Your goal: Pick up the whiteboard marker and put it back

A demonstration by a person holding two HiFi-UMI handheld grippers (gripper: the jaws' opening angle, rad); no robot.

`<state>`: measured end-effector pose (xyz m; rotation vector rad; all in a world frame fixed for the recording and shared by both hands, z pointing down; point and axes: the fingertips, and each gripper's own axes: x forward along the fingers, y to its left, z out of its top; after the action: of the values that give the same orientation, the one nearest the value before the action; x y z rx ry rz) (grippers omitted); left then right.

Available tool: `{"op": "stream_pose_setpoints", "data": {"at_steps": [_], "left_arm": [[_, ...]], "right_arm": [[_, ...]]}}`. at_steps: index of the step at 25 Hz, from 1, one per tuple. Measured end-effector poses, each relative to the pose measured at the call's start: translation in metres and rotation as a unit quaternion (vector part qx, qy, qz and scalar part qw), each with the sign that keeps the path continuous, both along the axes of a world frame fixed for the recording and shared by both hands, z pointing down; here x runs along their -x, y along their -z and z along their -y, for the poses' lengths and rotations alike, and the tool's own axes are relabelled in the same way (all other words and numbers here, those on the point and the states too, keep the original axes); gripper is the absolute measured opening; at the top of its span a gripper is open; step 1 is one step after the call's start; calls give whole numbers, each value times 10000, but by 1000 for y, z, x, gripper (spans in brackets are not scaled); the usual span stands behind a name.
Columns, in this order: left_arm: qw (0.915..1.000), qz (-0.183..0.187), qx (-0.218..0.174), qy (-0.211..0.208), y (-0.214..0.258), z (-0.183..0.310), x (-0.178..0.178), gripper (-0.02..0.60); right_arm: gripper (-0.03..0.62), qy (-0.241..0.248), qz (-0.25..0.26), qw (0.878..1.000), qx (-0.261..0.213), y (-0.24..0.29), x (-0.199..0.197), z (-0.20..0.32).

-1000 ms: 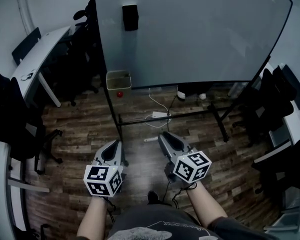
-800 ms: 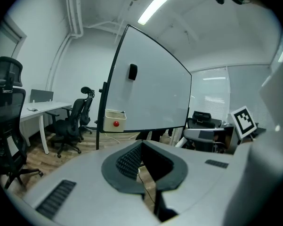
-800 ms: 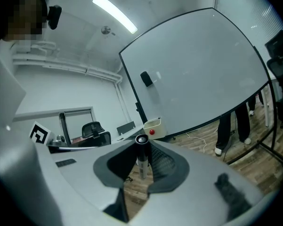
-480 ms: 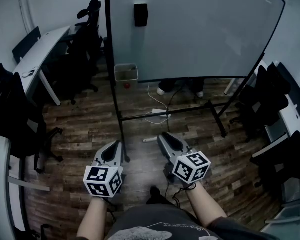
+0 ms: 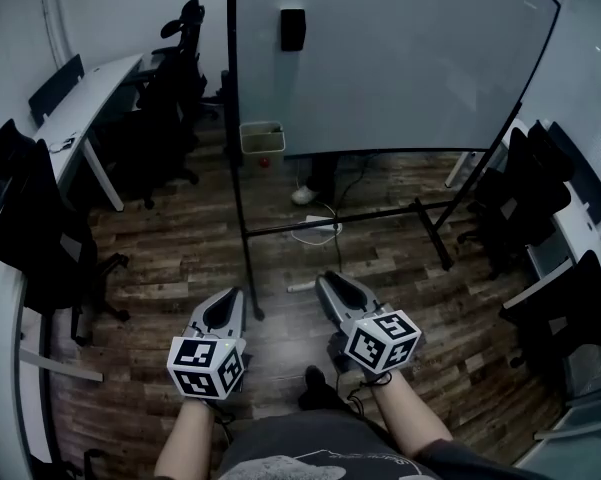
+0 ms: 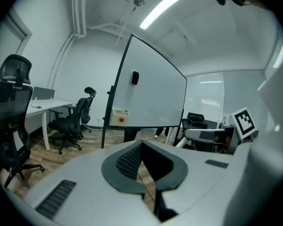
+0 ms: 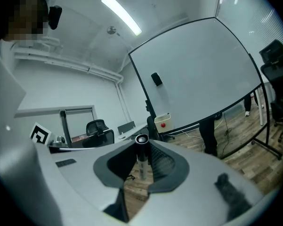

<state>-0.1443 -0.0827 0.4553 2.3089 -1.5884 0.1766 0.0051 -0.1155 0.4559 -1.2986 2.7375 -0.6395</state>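
Well to the left of the whiteboard (image 5: pixel 400 58), a white table (image 5: pixel 100 83) stands with black office chairs (image 5: pixel 40 228) near it. In front of the whiteboard's left post, the left gripper (image 5: pixel 226 300) has its jaws closed tip to tip on nothing. A black eraser (image 5: pixel 293 29) sits on the whiteboard's upper left, and a small cream box (image 5: pixel 262 128) with a red spot sits at its lower left corner. The right gripper (image 5: pixel 332 286), in front of the whiteboard, is clamped on the whiteboard marker (image 7: pixel 142 154), which is upright between its jaws and well apart from the whiteboard.
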Motion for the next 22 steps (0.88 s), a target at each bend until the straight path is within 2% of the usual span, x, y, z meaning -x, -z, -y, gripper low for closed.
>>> {"op": "stream_pose_setpoints", "data": {"at_steps": [6, 17, 22], "left_arm": [[10000, -45, -46, 75, 3, 18, -2, 14], [9991, 23, -147, 409, 14, 81, -17, 14], [9981, 81, -174, 582, 15, 112, -35, 14]], "right_arm": [[81, 14, -2, 10000, -20, 2, -6, 17], [81, 365, 87, 9991, -208, 20, -20, 94], [81, 521, 178, 9982, -231, 23, -35, 130]]}}
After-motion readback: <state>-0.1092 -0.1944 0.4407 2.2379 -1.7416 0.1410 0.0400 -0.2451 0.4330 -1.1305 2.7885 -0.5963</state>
